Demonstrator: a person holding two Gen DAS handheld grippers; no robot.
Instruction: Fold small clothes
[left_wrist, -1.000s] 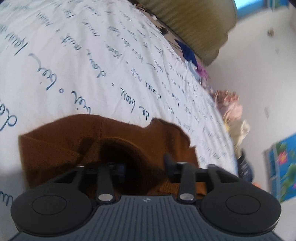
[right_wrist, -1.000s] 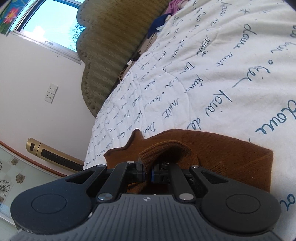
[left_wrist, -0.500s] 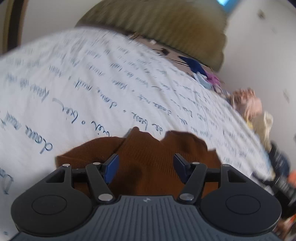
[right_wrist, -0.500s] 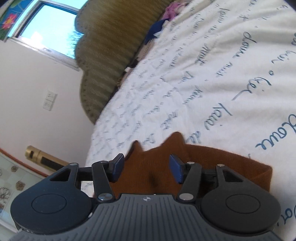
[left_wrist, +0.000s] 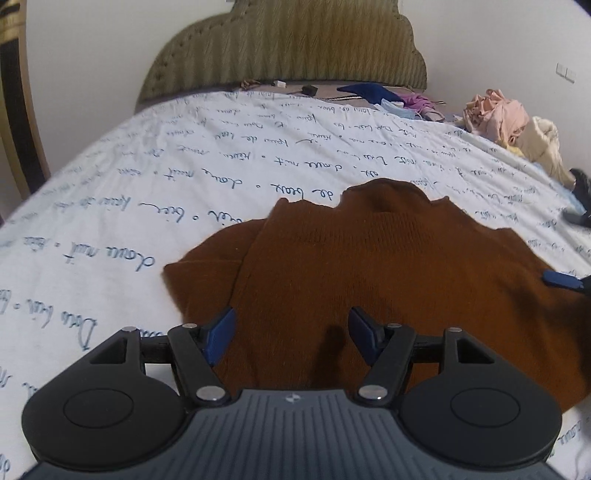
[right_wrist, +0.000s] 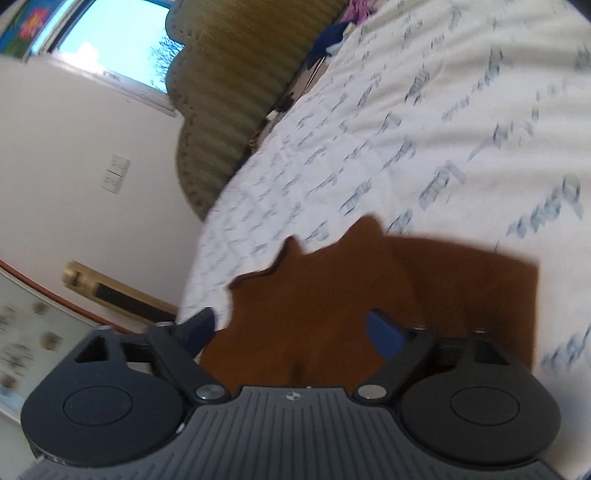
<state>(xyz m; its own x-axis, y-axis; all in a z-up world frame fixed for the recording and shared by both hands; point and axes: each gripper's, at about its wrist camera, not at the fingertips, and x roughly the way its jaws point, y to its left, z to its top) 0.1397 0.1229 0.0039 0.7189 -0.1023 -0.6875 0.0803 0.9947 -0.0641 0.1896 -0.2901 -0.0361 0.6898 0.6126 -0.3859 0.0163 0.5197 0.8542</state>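
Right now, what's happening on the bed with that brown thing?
A person with a gripper in each hand is folding a small brown sweater on the bed. The sweater lies flat with one side already folded in. The left gripper and right gripper are both opening just above it, and neither pinches the cloth. More clothes wait in a pile at the far side of the bed.

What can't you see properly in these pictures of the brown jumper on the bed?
- Brown jumper: near edge hidden behind the left gripper, left wrist view.
- Bedsheet writing: blurred, right wrist view.
- Clothes pile: too small to tell apart.
- Right gripper: opening, nothing held.
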